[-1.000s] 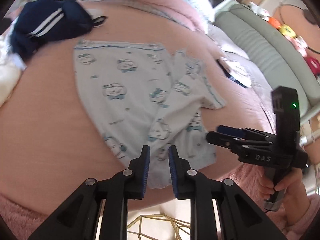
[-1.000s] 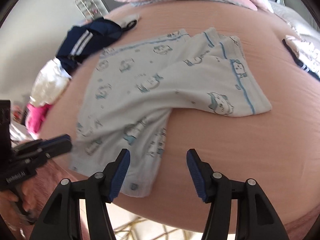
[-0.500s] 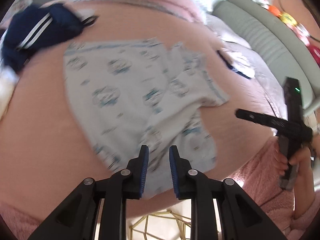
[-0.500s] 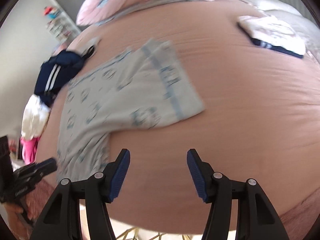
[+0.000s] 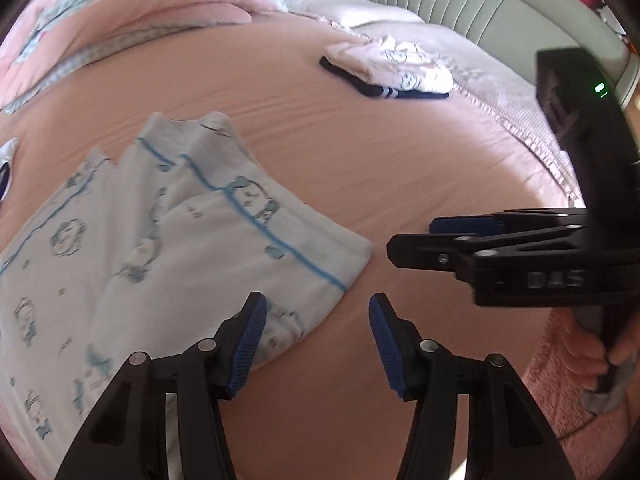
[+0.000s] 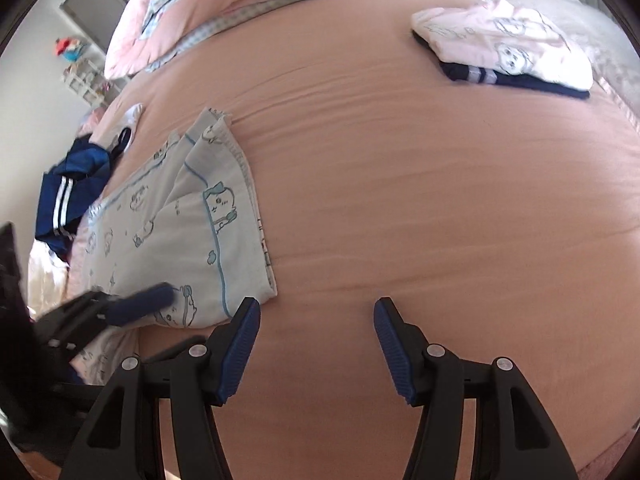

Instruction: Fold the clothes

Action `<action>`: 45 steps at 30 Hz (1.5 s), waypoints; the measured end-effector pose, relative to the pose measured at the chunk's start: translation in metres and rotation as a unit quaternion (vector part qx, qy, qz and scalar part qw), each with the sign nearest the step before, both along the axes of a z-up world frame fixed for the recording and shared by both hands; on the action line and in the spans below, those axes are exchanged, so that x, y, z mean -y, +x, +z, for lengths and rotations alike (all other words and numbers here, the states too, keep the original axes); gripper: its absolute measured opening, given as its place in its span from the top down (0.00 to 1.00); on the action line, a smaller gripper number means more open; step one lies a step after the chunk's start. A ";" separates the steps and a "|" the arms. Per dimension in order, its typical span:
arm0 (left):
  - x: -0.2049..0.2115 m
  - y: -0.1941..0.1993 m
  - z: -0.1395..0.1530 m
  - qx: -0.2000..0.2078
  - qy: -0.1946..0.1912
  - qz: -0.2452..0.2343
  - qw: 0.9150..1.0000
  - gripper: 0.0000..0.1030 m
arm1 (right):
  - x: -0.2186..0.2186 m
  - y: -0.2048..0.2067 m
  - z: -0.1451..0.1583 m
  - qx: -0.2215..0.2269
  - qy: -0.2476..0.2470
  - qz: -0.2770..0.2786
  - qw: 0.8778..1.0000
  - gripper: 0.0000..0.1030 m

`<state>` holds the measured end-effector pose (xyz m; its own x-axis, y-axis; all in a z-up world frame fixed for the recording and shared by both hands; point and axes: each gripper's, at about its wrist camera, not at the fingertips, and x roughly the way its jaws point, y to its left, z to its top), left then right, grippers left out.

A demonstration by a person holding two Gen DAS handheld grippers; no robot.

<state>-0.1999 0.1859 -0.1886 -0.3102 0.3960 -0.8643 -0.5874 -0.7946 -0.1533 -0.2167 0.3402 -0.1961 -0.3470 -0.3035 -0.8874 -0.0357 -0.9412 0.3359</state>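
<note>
Because it is thin, soft cloth, the pale blue cotton garment with little cartoon animals and blue stripes (image 5: 168, 248) will feel light and floppy. It will sag and bend wherever it is lifted, but it will not break. It lies spread on the peach-pink bed sheet (image 6: 420, 220), with 1 part laid over the rest, so it has layers. I think the best places to take hold are the edges and corners, like the corner near the right side (image 5: 356, 252), where the fingers can pinch all the layers at once. Grabbing the flat middle would only bunch it up.

The left gripper (image 5: 316, 340) is open wide, holding nothing, just above the near edge of the garment. The right gripper (image 6: 316, 344) is open too, over bare sheet, just beside the garment's corner.

Some things are hard to see. The garment's left side is cut off in the left wrist view, and the left gripper covers part of it in the right wrist view. I cannot tell if it is a top or trousers. Far off sits a small stack of folded clothes, pink-white on navy (image 6: 508, 52). A dark blue striped garment (image 6: 68, 204) lies bunched at the bed's edge.
</note>
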 end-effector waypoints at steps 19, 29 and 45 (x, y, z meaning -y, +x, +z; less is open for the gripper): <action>0.115 -0.017 0.071 -0.023 0.113 0.139 0.984 0.96 | 0.040 -0.018 0.020 -0.001 0.012 0.037 0.999 0.43; 0.212 -0.040 0.068 -0.023 0.147 0.226 0.963 0.96 | 0.124 -0.074 0.053 -0.035 0.056 0.131 0.989 0.42; 0.335 -0.113 -0.009 0.101 0.167 0.284 0.939 0.94 | 0.252 -0.157 0.031 -0.057 0.114 0.196 0.972 0.42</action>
